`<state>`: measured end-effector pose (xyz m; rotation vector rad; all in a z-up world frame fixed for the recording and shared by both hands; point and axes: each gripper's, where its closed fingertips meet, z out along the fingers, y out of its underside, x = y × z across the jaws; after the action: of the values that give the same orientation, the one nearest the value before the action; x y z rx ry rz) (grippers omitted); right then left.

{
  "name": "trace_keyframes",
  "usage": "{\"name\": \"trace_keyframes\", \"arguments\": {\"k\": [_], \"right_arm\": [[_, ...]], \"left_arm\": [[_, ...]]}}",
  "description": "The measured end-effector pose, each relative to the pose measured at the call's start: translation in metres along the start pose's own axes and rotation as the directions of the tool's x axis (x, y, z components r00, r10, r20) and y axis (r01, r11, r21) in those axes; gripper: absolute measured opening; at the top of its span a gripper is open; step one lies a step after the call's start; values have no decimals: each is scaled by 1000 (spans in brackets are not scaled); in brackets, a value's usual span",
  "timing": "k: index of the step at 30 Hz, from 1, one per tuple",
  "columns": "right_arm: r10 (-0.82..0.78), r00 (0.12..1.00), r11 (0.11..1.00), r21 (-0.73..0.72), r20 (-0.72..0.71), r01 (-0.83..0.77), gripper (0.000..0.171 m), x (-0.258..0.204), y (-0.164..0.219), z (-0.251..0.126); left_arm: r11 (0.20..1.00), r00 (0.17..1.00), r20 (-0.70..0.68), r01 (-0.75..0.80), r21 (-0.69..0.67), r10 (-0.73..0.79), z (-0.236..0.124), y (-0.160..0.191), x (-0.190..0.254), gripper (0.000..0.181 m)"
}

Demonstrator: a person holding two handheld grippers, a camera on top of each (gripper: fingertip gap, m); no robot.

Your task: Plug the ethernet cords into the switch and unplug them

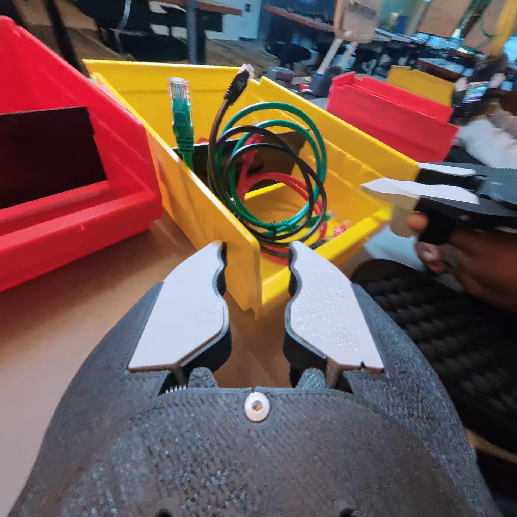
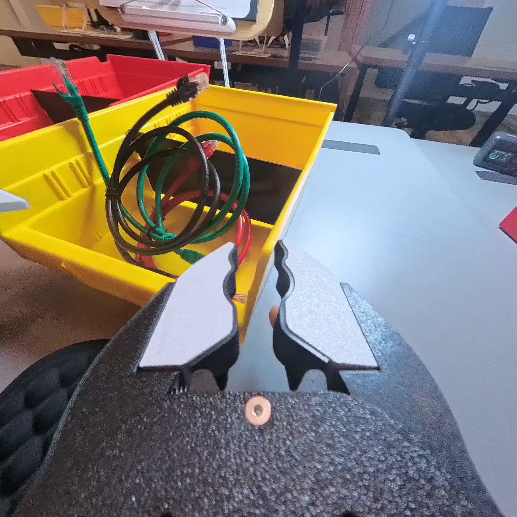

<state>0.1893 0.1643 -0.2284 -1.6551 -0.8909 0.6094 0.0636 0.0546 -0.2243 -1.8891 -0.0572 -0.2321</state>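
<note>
Both the left gripper (image 1: pixel 257 249) and right gripper (image 2: pixel 256 247) were spread, straddling the yellow bin (image 1: pixel 195 201) walls at frame centre, probably to steady it; coiled ethernet cords (image 1: pixel 268 179) lay inside.

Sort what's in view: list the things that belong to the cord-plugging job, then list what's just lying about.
For the job:
green cord
black cord
red cord
yellow bin holding all three
left claw and right claw, both open and empty
No switch shows in either view.

Lying about:
red bin
black foam pad
small dark device
</note>
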Motion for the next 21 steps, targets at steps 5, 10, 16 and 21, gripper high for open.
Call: {"name": "trace_keyframes", "arguments": {"k": [5,10,16,21], "right_arm": [[-97,993,994,42,-69,101,10,2,-8,-12],[-206,967,949,210,-147,234,9,-14,-68,-53],[-281,954,845,445,-102,296,11,-77,-169,-91],[-303,942,843,501,144,194,13,-181,-217,-59]], "left_arm": [[997,991,122,-65,43,59,5,-9,-18,14],[968,974,140,-200,149,180,-37,-52,1,13],[907,938,276,-293,302,211,-129,-122,-8,12],[894,876,467,-304,331,125,-235,-141,-71,10]]}}
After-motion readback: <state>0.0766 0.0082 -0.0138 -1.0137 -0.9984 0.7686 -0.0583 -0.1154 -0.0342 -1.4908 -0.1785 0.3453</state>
